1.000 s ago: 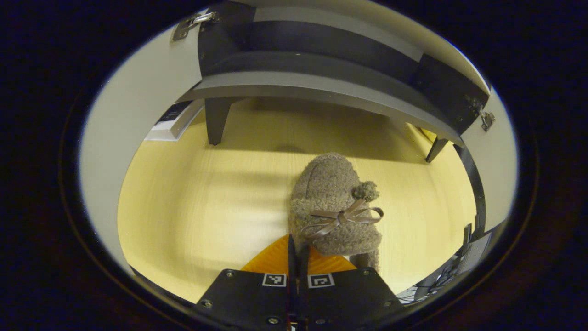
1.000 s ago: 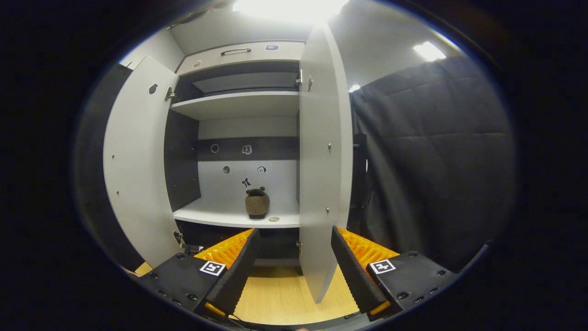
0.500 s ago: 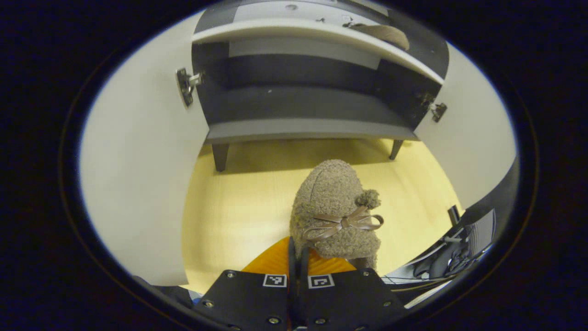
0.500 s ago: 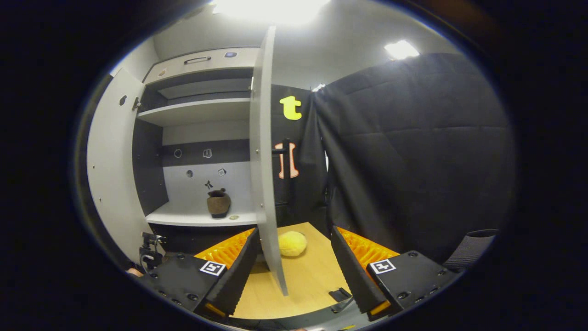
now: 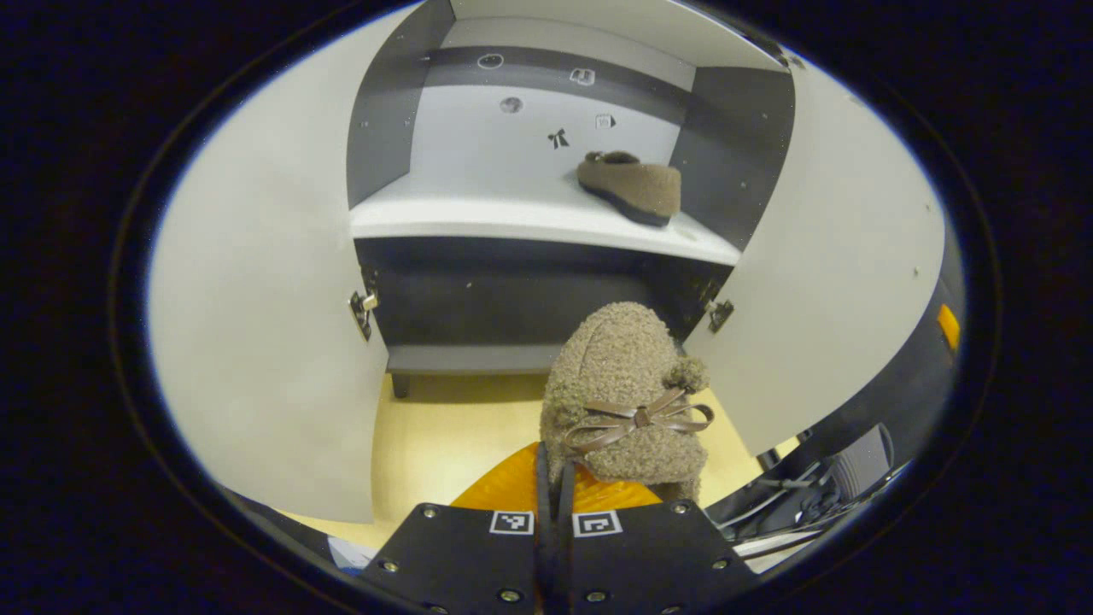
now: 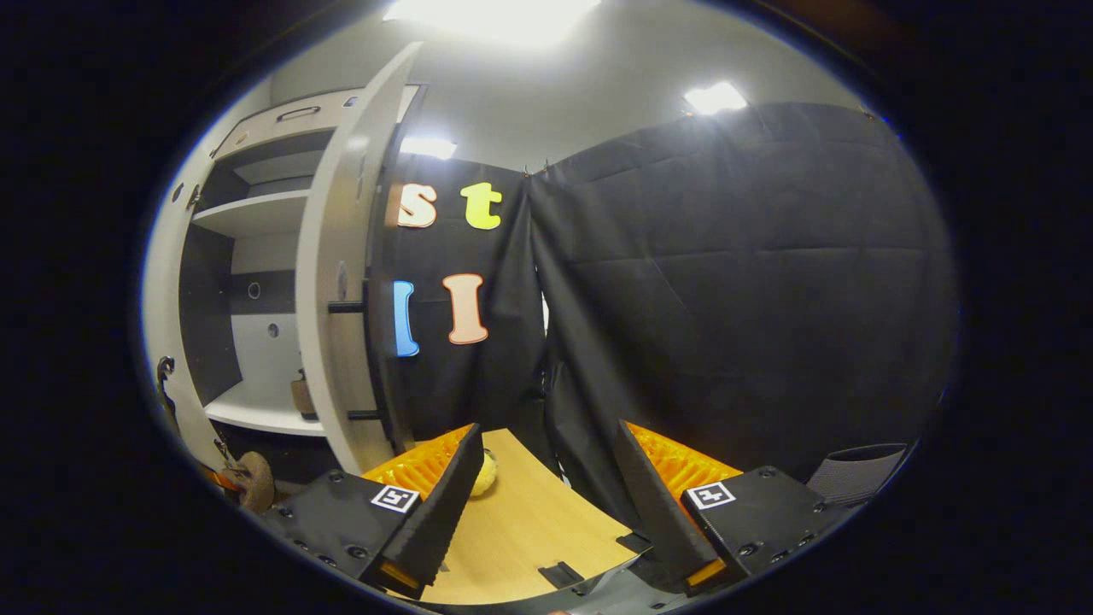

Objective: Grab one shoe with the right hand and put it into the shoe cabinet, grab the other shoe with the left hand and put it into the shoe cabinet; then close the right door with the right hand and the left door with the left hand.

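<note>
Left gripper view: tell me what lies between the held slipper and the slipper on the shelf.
In the left gripper view, between the held slipper and the shelved slipper lie the white shelf's front edge and the dark lower compartment; no loose object.

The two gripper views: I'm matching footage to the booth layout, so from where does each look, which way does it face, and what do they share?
Left gripper view: rides the left gripper, shut on the held shoe, facing the open shoe cabinet.
Right gripper view: rides the open right gripper, facing the booth wall, beside the right door.
Shared: the cabinet and the shelved shoe.
</note>
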`<state>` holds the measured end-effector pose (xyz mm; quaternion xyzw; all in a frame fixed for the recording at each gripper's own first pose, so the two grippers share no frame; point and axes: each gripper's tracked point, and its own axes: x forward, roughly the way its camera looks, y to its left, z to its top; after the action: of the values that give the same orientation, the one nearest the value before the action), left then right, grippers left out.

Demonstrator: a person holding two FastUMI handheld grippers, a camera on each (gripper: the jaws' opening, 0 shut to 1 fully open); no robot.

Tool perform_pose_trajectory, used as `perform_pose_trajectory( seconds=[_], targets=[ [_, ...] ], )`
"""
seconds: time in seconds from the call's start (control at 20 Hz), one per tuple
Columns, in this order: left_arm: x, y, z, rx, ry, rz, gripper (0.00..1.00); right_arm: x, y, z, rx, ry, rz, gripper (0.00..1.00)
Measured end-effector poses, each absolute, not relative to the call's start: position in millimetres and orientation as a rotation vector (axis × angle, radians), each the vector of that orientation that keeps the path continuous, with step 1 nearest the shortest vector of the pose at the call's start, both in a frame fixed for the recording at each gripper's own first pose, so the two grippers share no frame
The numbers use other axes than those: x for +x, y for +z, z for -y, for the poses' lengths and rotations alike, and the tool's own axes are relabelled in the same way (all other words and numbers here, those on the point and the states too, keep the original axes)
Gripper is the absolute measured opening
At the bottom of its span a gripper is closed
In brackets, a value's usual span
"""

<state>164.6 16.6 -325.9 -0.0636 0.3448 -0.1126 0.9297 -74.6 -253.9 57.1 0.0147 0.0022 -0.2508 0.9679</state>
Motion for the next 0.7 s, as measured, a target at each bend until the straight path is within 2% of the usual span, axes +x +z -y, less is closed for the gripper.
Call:
perform_pose_trajectory(
  seconds=[0.2,0.7],
  targets=[
    [200.4,-279.9,-22.6,-0.138,-0.172,-0.627,0.02,-43.2,59.1,280.9,0.047,-0.494,0.014,0.98],
    [327.7,-185.0,-52.7,-0.17,-0.028,-0.389,0.02,17.0,52.7,276.8,0.081,-0.339,0.017,0.98]
  ],
)
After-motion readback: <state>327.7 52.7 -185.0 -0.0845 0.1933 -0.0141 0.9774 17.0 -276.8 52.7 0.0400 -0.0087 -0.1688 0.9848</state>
